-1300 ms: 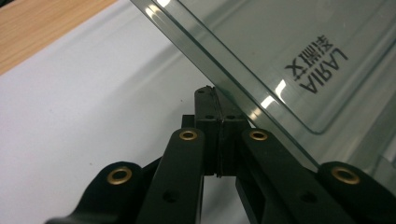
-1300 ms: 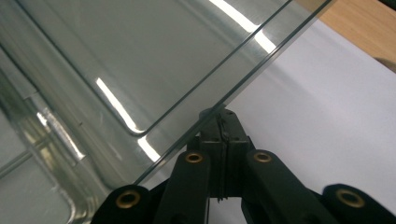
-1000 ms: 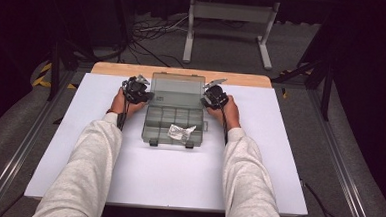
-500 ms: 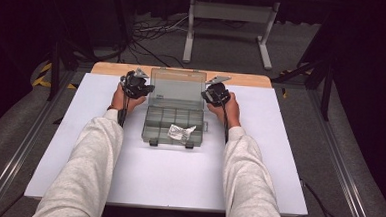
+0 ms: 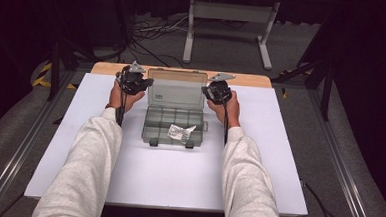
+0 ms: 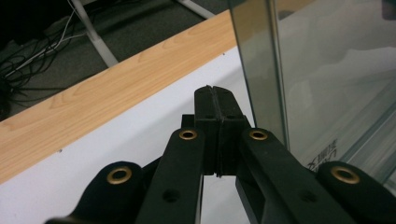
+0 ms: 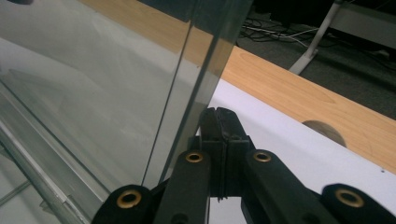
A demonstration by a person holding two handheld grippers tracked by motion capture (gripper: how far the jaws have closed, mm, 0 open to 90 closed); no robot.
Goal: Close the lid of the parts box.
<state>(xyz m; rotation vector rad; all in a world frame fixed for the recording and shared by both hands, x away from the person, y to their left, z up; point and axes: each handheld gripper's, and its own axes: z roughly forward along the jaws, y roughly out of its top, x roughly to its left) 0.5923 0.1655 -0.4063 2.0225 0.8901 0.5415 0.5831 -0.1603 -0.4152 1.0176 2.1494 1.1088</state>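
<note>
1. Two hand-held black tongs flank an open, translucent grey plastic compartment box (image 5: 172, 122) that sits on a white counter (image 5: 278, 158), toward its far middle.
2. The box's clear hinged lid (image 5: 177, 87) stands raised, nearly upright, at the far side of the box.
3. The left tongs (image 5: 141, 82) sit at the lid's left edge, pads pressed together with nothing between them; in the left gripper view the lid edge (image 6: 261, 70) stands just beside the closed tips (image 6: 215, 98).
4. The right tongs (image 5: 208, 91) sit at the lid's right edge, likewise closed and empty; the lid edge (image 7: 205, 74) rises just beside the tips (image 7: 216, 119).
5. A small crumpled silvery packet (image 5: 179, 132) lies in a near compartment of the box.
6. A light wooden strip (image 5: 247, 80) borders the counter's far edge.
</note>
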